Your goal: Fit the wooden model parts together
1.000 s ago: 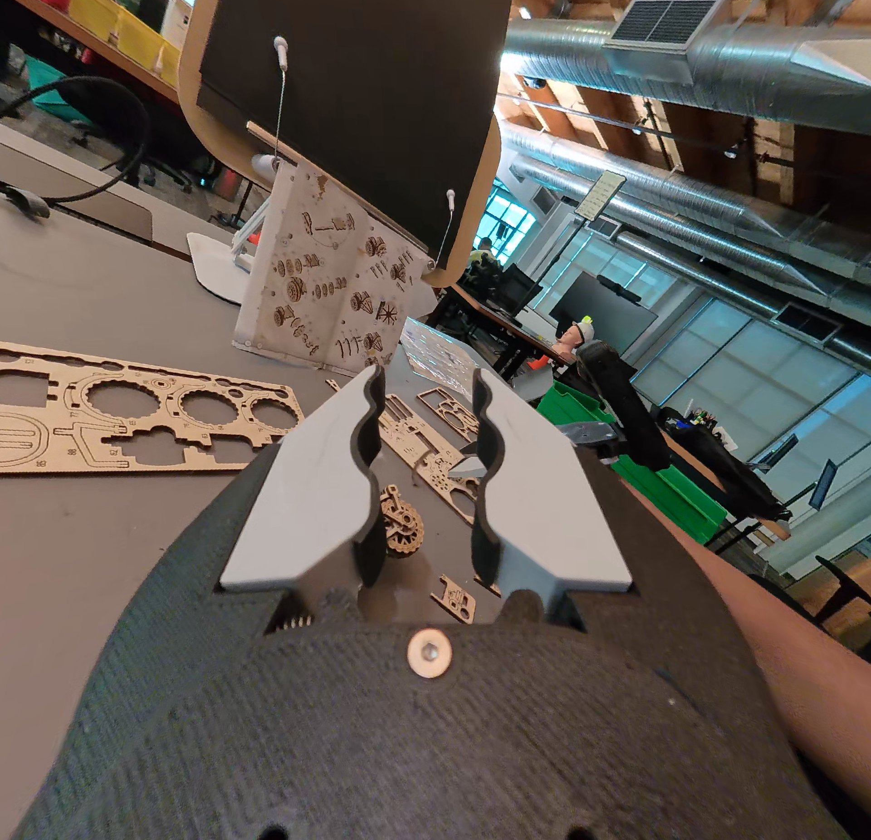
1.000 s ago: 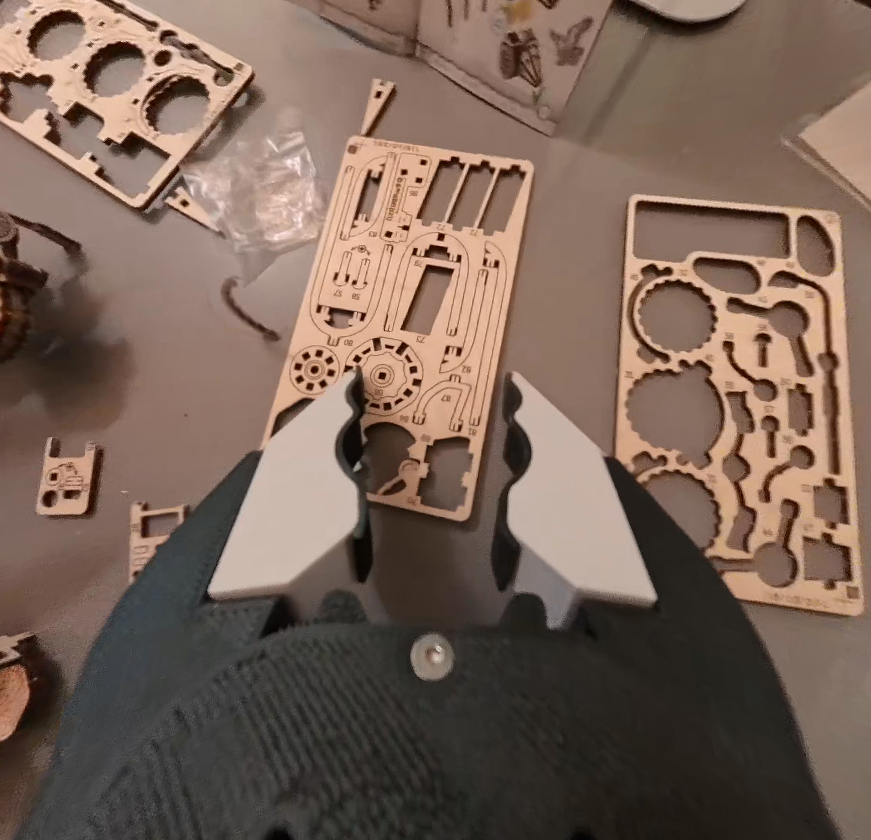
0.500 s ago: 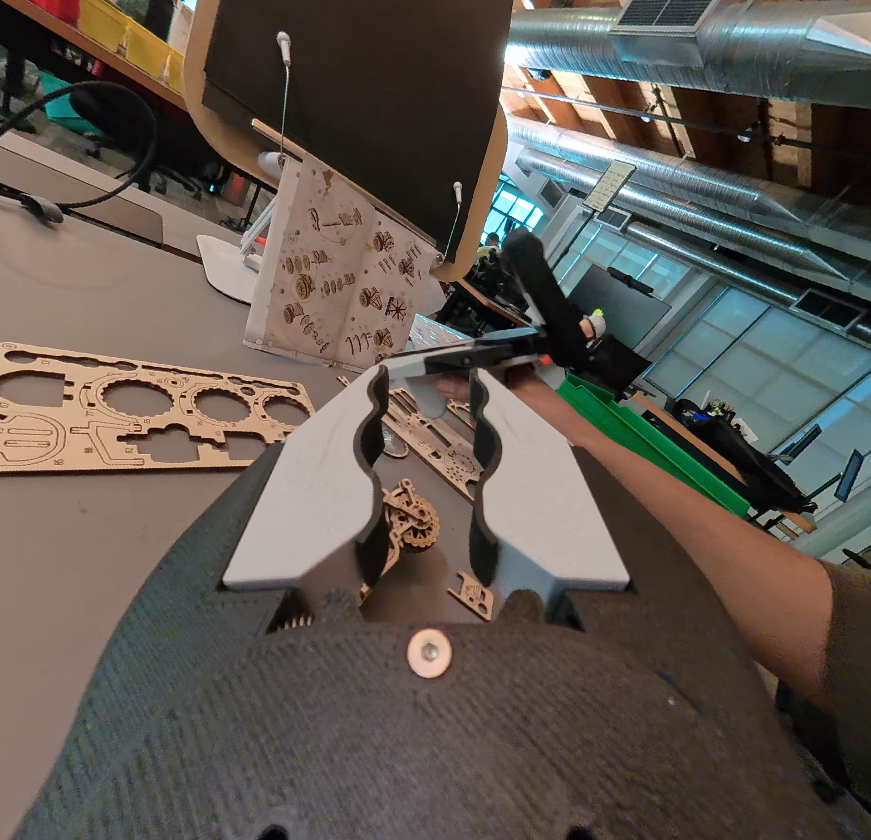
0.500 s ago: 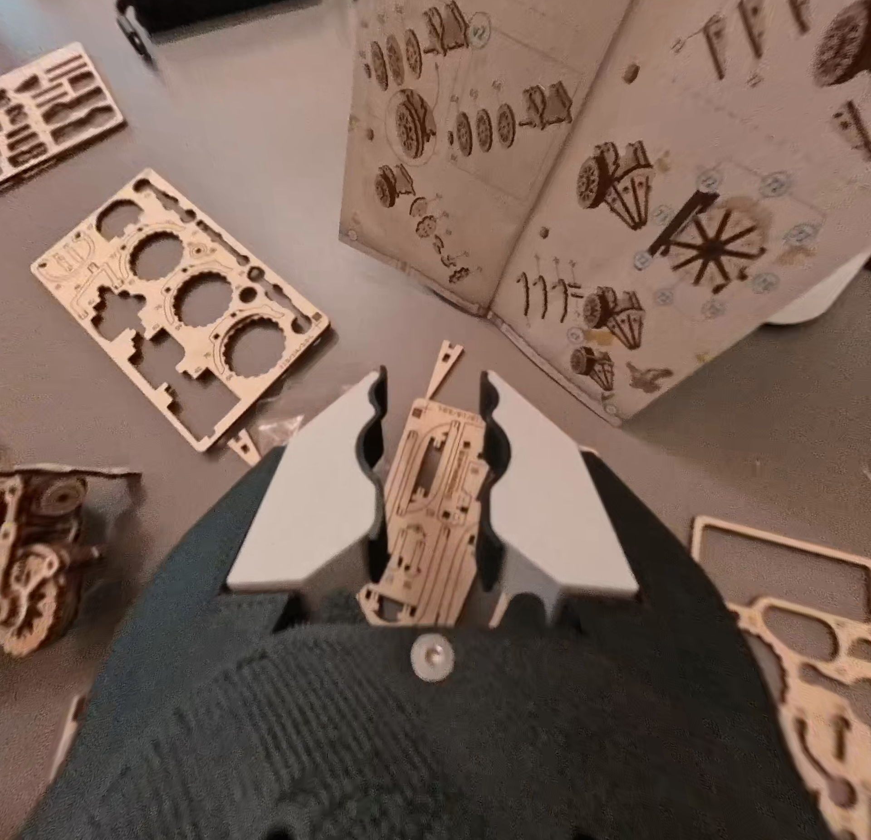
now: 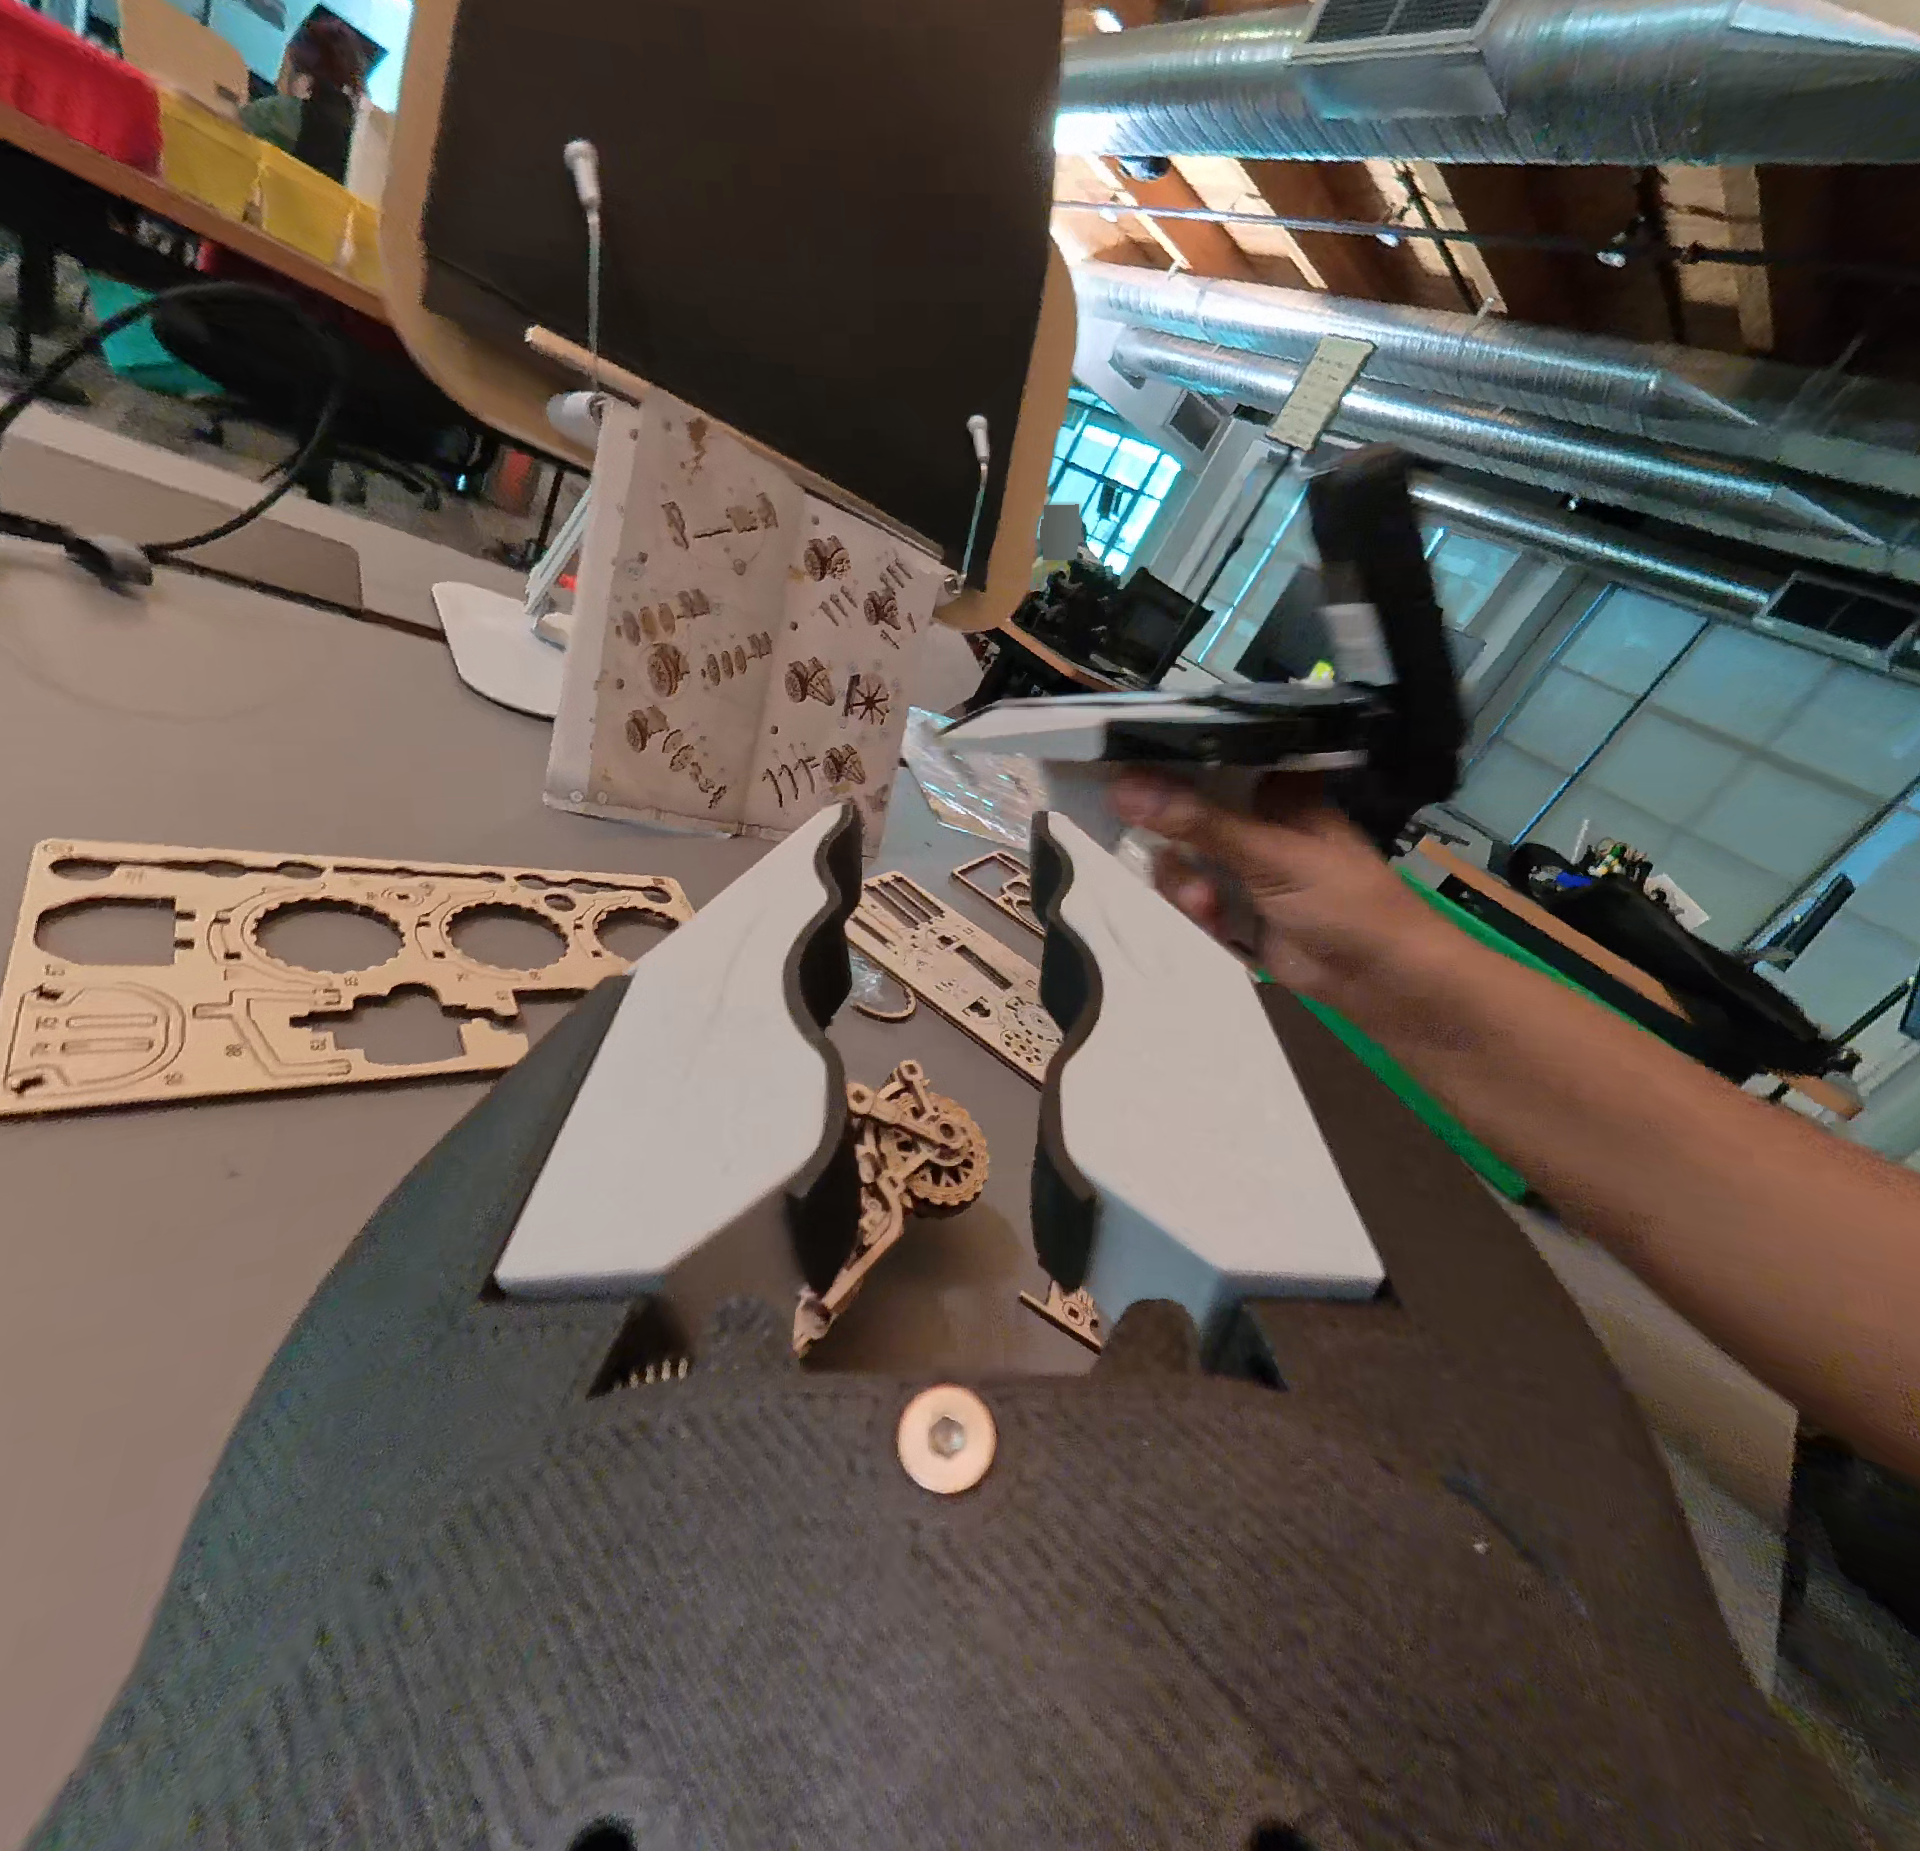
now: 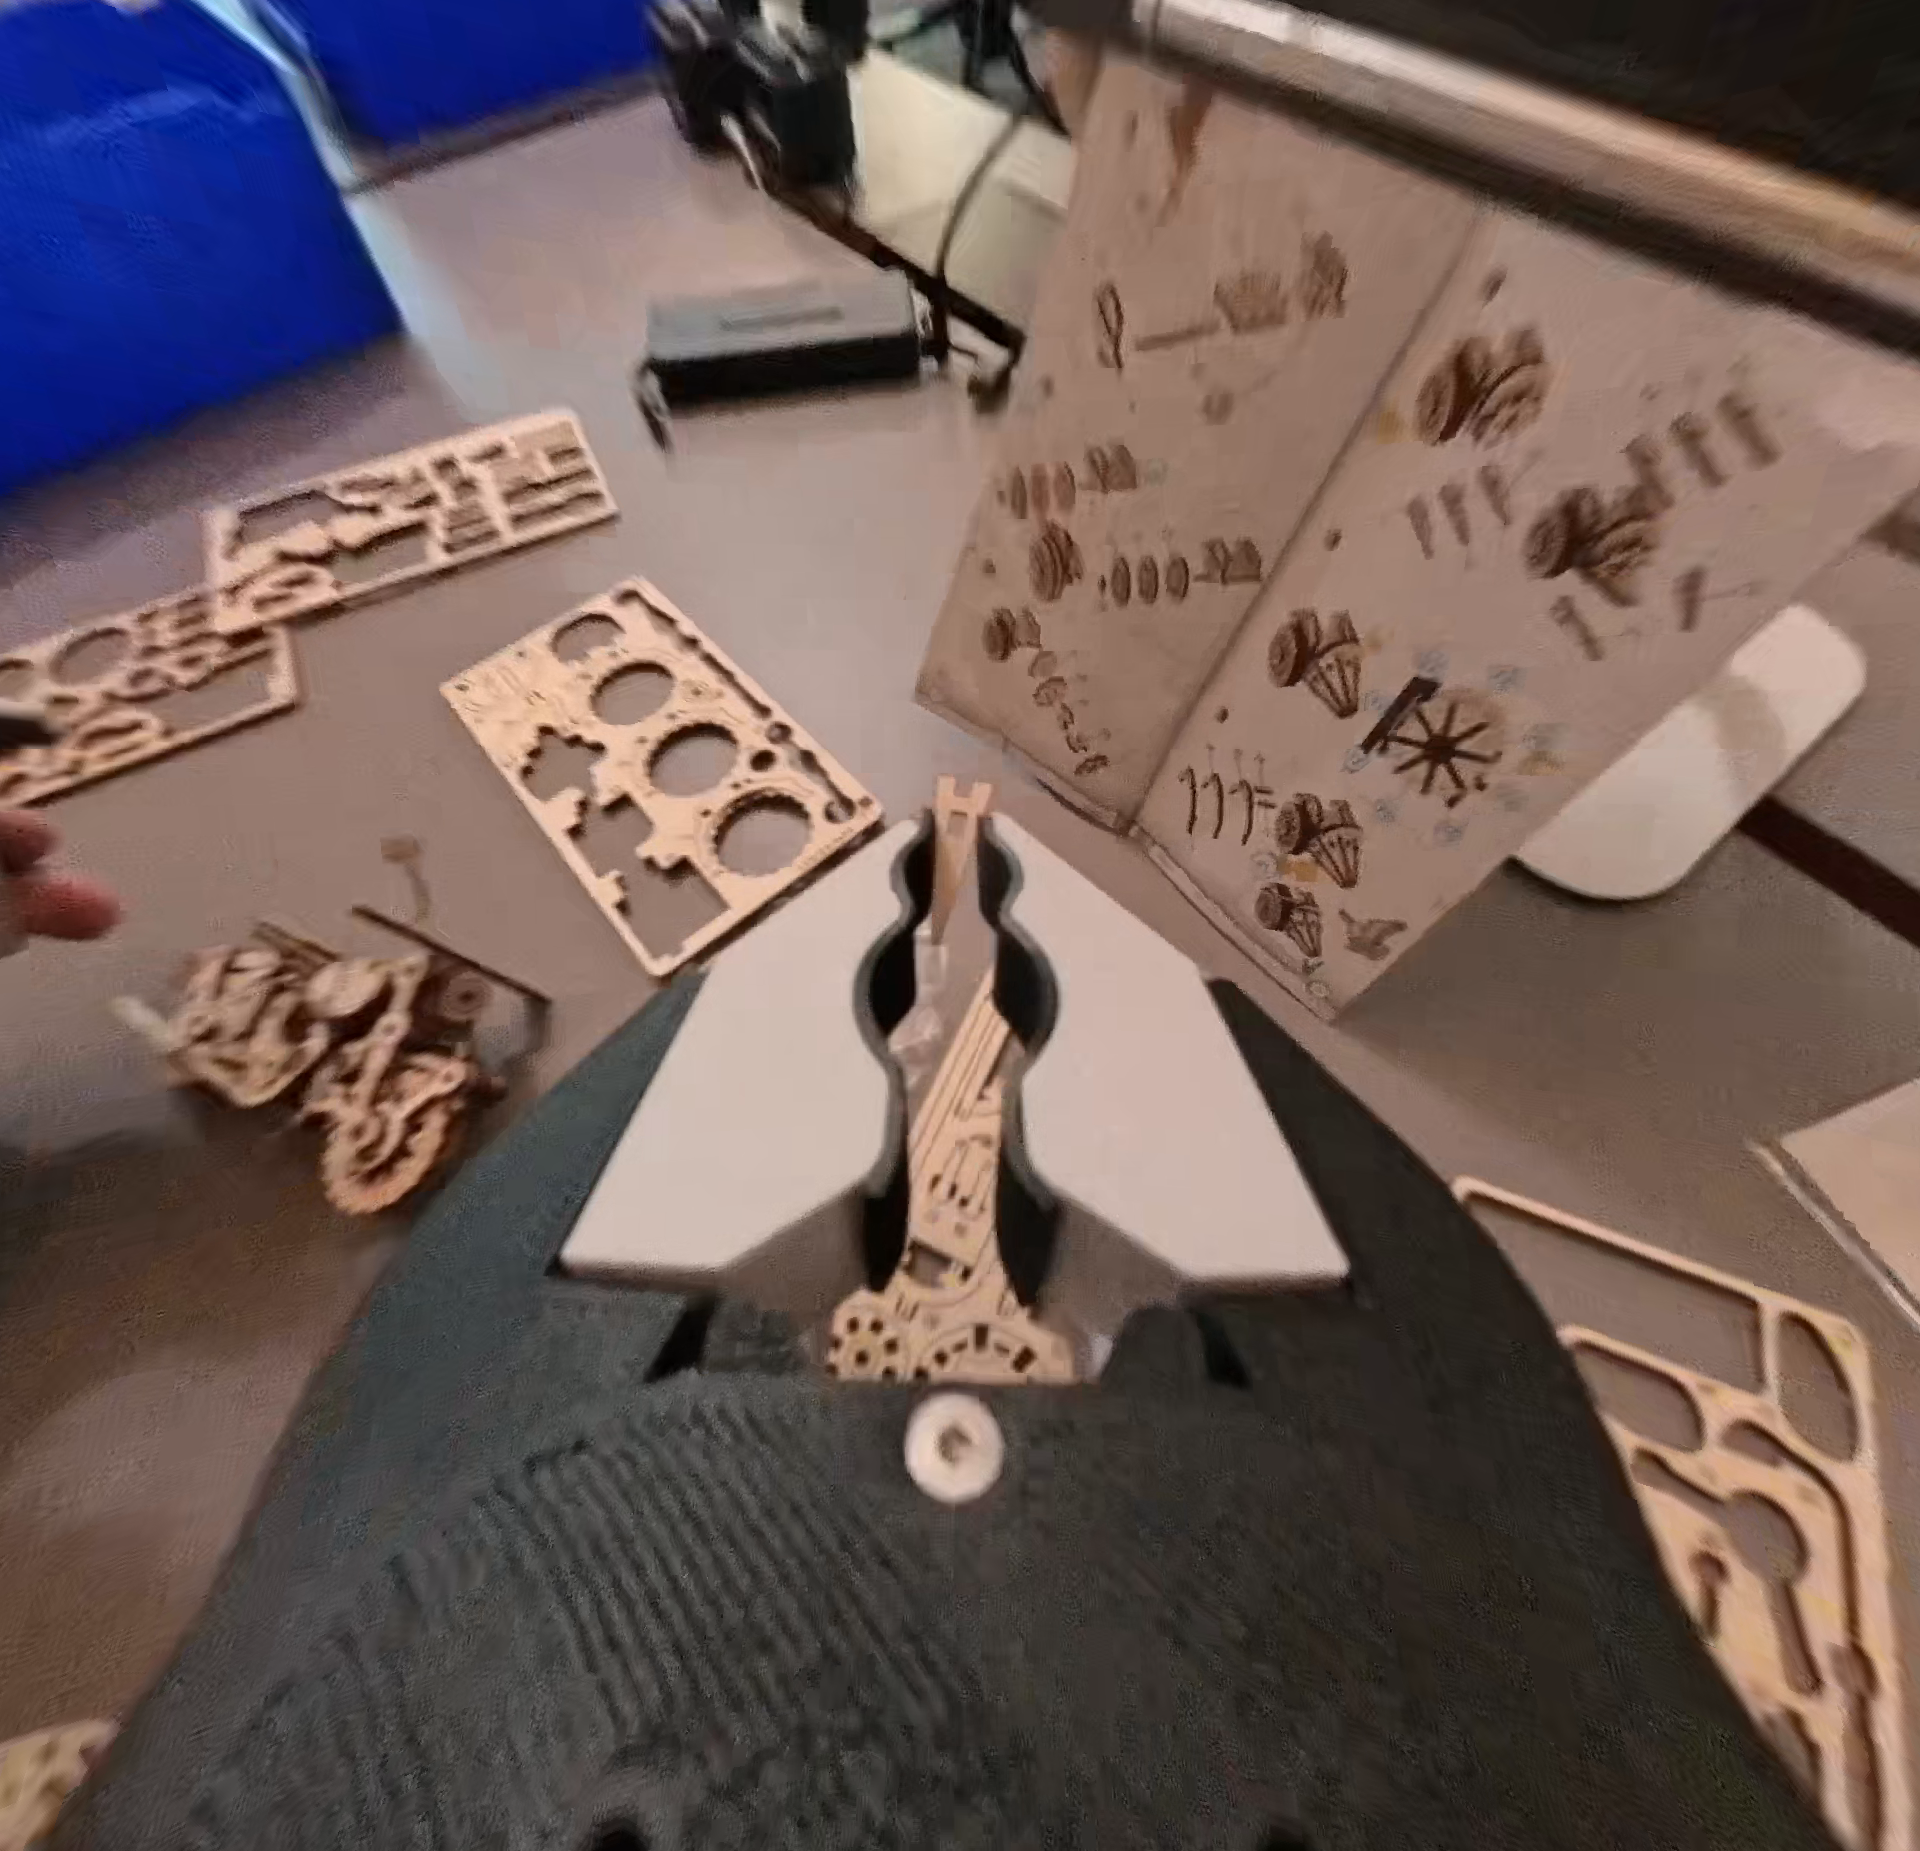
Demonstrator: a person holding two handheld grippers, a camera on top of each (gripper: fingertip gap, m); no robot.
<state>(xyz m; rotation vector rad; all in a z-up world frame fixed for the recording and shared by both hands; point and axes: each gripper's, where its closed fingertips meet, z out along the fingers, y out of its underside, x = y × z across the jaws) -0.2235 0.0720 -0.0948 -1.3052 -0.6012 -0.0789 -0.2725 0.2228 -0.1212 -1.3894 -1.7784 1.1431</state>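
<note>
My left gripper point(image 5: 940, 835) is open and empty, low over the grey table. A partly built wooden model point(image 5: 914, 1147) lies on the table between its fingers; it also shows in the right wrist view point(image 6: 332, 1053). My right gripper point(image 6: 951, 835) has its jaws almost together and holds nothing. It hovers above a wooden parts sheet point(image 6: 956, 1230), and a small wooden wedge point(image 6: 961, 809) on the table shows through the slit. In the left wrist view the right gripper point(image 5: 951, 733) is in the air in front of the instruction booklet point(image 5: 727, 658).
The instruction booklet point(image 6: 1299, 606) stands open against a monitor stand point(image 6: 1694, 762). Punched-out sheets lie to the left point(image 6: 665, 762), far left point(image 6: 416, 513) and right point(image 6: 1745, 1489). A black box point(image 6: 779, 336) sits at the back. A loose small piece point(image 5: 1070, 1308) lies near the left gripper. About 15 centimetres separates my left fingertips from my right.
My right gripper has risen and tilted forward from over the parts sheet toward the booklet, and its jaws have narrowed from wide open to almost together. The left gripper has barely moved.
</note>
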